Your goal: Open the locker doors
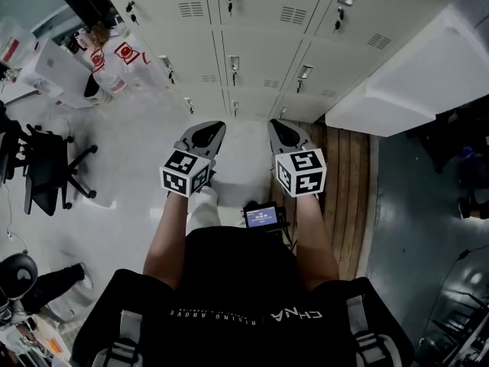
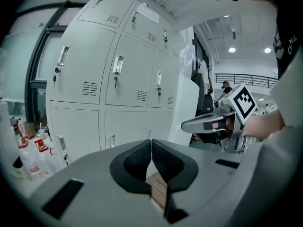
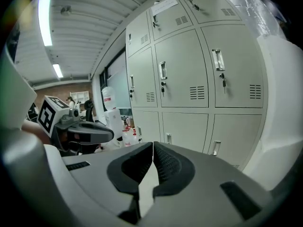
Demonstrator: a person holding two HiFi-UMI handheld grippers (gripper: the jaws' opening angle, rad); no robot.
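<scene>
A bank of pale grey lockers [image 1: 260,44] fills the far wall, and every door I can see is closed. Each door has a small metal handle [image 1: 234,63] with a key lock under it. In the head view my left gripper [image 1: 211,130] and right gripper [image 1: 276,127] are held side by side, pointing at the bottom row, short of the doors. Both are shut with nothing between the jaws. The left gripper view shows its jaws [image 2: 151,148] closed before the lockers [image 2: 128,70]. In the right gripper view the jaws [image 3: 153,150] are closed too, facing the doors [image 3: 189,74].
A black office chair [image 1: 46,170] stands at the left. Bottles and bags [image 1: 114,56] sit by the lockers' left end. A large white block [image 1: 412,75] juts out at the right above a wooden platform [image 1: 344,174]. A small screen [image 1: 262,216] hangs at the person's waist.
</scene>
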